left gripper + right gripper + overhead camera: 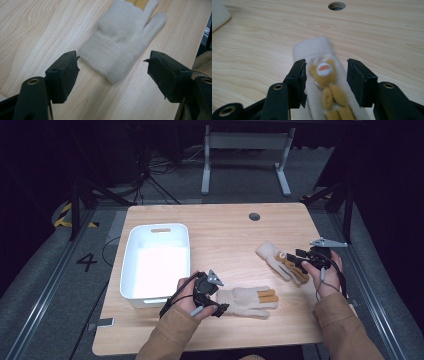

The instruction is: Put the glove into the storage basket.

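White plastic bin (pixel 156 262): rectangular, with a slot handle in its far wall; stands on the left part of the wooden table (pixel 225 227); nothing visible inside.

Left gripper (pixel 218 308): held in the person's left hand (pixel 192 295) just right of the bin's near corner, a grey three-cornered plate on top. In the left gripper view its jaws stand spread wide, one to each side of a glove cuff, neither touching the fabric.

Near glove (pixel 248 300) (pixel 120 42): cream knitted glove lying flat on the table near the front edge, cuff toward the left gripper, fingers pointing right. Some of its fingers are mustard-orange in the high view. Its cuff end lies between the open jaws.

Far glove (pixel 280 260) (pixel 319 65): second cream glove, lying at an angle right of centre, cuff toward the middle of the table. A small brown bear figure (pixel 324 72) with a white and orange muzzle sits on it.

Right gripper (pixel 298 263) (pixel 326 82): held in the right hand (pixel 327 275) at the right edge of the table. Jaws partly spread, straddling the far glove at the bear; whether the pads touch the fabric cannot be told.

Round cable hole (pixel 254 216) (pixel 336 5): in the table top, beyond the far glove.

Tan sleeves on both forearms.
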A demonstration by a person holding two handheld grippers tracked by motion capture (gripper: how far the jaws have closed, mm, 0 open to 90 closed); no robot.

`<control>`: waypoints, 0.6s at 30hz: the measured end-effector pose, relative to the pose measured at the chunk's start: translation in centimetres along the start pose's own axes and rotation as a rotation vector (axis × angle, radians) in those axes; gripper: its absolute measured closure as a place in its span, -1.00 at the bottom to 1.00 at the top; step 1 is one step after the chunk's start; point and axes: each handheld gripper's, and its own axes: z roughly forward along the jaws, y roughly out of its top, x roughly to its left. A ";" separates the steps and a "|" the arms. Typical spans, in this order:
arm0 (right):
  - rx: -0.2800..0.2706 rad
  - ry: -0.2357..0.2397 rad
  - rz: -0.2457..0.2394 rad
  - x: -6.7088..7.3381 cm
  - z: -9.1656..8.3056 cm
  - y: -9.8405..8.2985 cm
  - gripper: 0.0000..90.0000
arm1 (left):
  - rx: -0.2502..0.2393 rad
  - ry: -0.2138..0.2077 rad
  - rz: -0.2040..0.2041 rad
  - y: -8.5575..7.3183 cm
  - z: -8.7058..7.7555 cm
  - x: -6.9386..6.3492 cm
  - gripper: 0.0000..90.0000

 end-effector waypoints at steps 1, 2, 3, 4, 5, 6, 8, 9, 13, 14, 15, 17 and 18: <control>0.000 0.000 0.000 0.0 0.0 0.0 0.13 | 0.000 0.000 0.000 0.0 0.0 0.0 -0.44; 0.013 -0.009 0.009 -0.3 0.5 -0.2 0.14 | 0.001 0.001 -0.002 -0.1 0.0 0.0 -0.44; 0.013 -0.009 0.009 -0.3 0.5 -0.2 0.14 | 0.002 0.003 -0.004 -0.2 -0.1 0.1 -0.44; 0.024 -0.016 0.010 -0.4 0.7 -0.2 0.14 | 0.002 0.006 -0.009 -0.3 -0.2 0.1 -0.44; 0.034 -0.024 0.011 -0.4 0.9 -0.3 0.14 | 0.003 0.007 -0.010 -0.4 -0.2 0.1 -0.44; 0.040 -0.030 0.008 -0.4 1.2 -0.3 0.15 | 0.005 0.005 -0.012 -0.5 -0.3 0.2 -0.44; 0.068 -0.037 -0.011 -0.3 1.9 -0.4 0.17 | 0.006 0.008 -0.017 -0.7 -0.5 0.2 -0.44; 0.068 -0.037 -0.011 -0.3 1.9 -0.4 0.17 | 0.006 0.008 -0.017 -0.7 -0.5 0.2 -0.44; 0.106 -0.040 -0.026 -0.1 2.8 -0.6 0.18 | 0.000 0.019 -0.031 -1.0 -0.8 0.4 -0.44; 0.129 -0.038 -0.028 -0.1 3.2 -0.7 0.17 | -0.001 0.021 -0.035 -1.2 -0.9 0.4 -0.44; 0.129 -0.038 -0.028 -0.1 3.2 -0.7 0.17 | -0.001 0.021 -0.035 -1.2 -0.9 0.4 -0.45; 0.158 -0.029 -0.028 -0.1 3.6 -0.8 0.15 | -0.003 0.021 -0.039 -1.3 -1.0 0.5 -0.45; 0.185 -0.023 -0.030 -0.1 4.0 -1.0 0.16 | -0.005 0.023 -0.042 -1.3 -1.0 0.5 -0.45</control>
